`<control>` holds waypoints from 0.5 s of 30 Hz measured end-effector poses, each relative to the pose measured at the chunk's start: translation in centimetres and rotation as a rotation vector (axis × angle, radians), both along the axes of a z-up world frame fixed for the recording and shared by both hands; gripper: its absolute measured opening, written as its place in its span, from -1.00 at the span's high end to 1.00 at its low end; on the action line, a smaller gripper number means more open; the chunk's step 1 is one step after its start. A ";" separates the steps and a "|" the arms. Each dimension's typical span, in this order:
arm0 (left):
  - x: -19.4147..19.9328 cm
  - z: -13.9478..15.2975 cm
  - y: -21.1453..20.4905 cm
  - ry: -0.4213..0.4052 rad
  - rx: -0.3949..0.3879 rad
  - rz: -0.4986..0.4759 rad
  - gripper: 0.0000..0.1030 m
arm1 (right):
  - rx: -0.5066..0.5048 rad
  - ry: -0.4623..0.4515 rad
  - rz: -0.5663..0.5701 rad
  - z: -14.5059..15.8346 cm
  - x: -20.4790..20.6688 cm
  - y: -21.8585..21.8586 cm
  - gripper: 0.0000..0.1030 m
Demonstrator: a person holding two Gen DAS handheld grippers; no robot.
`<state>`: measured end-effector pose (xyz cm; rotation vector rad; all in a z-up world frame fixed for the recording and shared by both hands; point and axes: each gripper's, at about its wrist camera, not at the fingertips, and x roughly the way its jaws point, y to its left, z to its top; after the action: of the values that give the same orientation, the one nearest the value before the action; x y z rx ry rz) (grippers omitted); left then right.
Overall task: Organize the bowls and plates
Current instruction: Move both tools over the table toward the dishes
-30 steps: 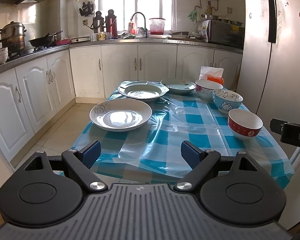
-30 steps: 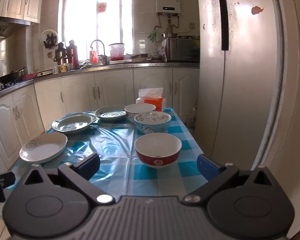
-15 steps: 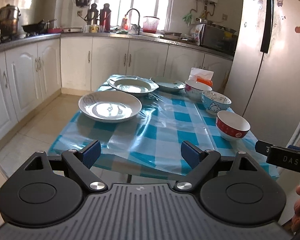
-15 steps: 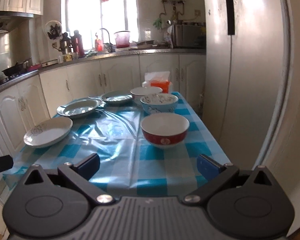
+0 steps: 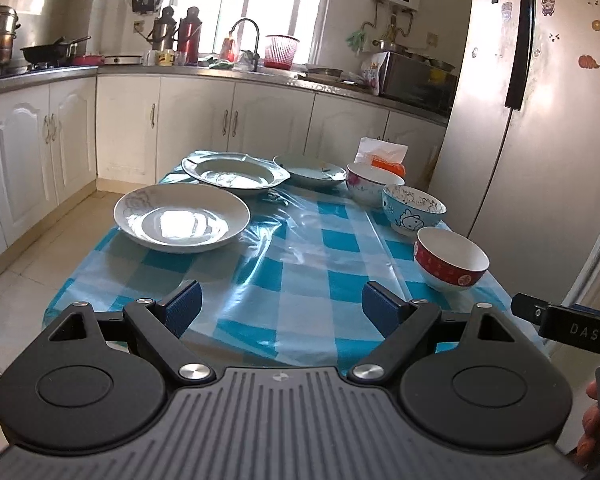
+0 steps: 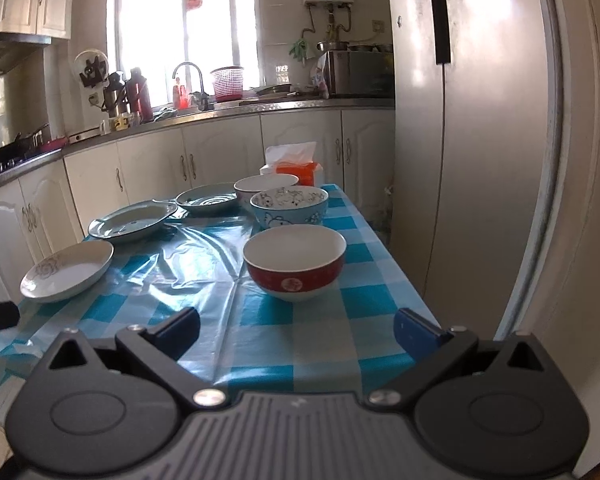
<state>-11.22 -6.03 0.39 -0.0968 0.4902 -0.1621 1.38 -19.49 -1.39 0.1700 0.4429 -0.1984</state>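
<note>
Tissue box [image 6: 296, 168] half hidden behind the far bowl [image 6: 266, 186], upper middle of the right wrist view. Hand [image 5: 598, 420] cut off at lower right edge of the left wrist view.

Table count: three plates, namely a white floral plate [image 5: 182, 216], a pale eared dish [image 5: 236, 171] and a small bluish plate [image 5: 310, 170]. Three bowls: red-banded [image 6: 295, 262], blue cartoon [image 6: 289, 207], pink-flowered [image 5: 370, 184]. One tissue box [image 6: 294, 164]. Two thermos flasks [image 5: 188, 36] on the counter.

Checked tablecloth [image 5: 300, 264], tissue box [image 6: 296, 168], fridge [image 6: 480, 140], kettles [image 5: 180, 36]
</note>
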 end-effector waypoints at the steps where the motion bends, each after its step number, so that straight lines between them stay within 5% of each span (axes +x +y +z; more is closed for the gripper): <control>1: 0.2 -0.1 -0.2 -0.005 0.003 0.000 -1.00 | 0.003 -0.001 0.002 -0.1 0.2 -0.2 -0.98; 15: 1.6 -1.0 -1.1 0.019 0.018 -0.003 -1.00 | 0.081 0.044 0.021 -1.6 1.7 -2.0 -0.98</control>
<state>-9.62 -7.10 -0.60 -0.0796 0.5106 -0.1600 3.10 -21.47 -2.94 0.2405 0.4962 -0.1638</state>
